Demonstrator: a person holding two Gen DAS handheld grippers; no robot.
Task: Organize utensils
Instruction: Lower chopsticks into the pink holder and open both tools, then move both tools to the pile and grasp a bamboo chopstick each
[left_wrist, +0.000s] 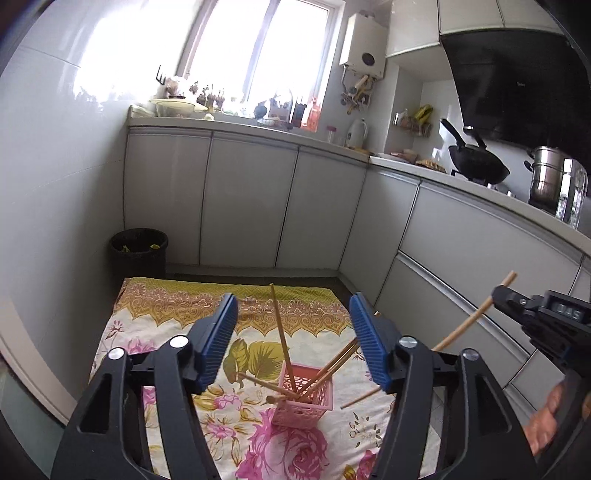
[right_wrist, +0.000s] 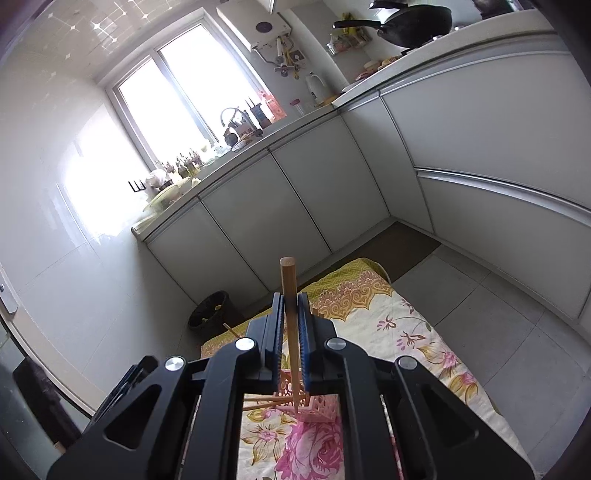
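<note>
A pink lattice basket (left_wrist: 306, 402) stands on a floral cloth (left_wrist: 166, 325) on the floor, with several wooden chopsticks (left_wrist: 282, 332) leaning in it. One more chopstick (left_wrist: 360, 398) lies on the cloth by the basket's right side. My left gripper (left_wrist: 293, 301) hangs open above the basket, nothing between its blue pads. At the right edge of the left wrist view, my right gripper (left_wrist: 496, 295) is shut on a single chopstick (left_wrist: 469, 325). In the right wrist view that gripper (right_wrist: 290, 295) clamps the chopstick (right_wrist: 287, 273) upright, its tip over the basket (right_wrist: 321, 406).
A black waste bin (left_wrist: 138, 254) stands at the cloth's far left corner against white cabinets (left_wrist: 247, 199). A wok (left_wrist: 476, 166) and a steel pot (left_wrist: 546, 177) sit on the counter to the right. A person's hand (left_wrist: 546, 417) shows at the lower right.
</note>
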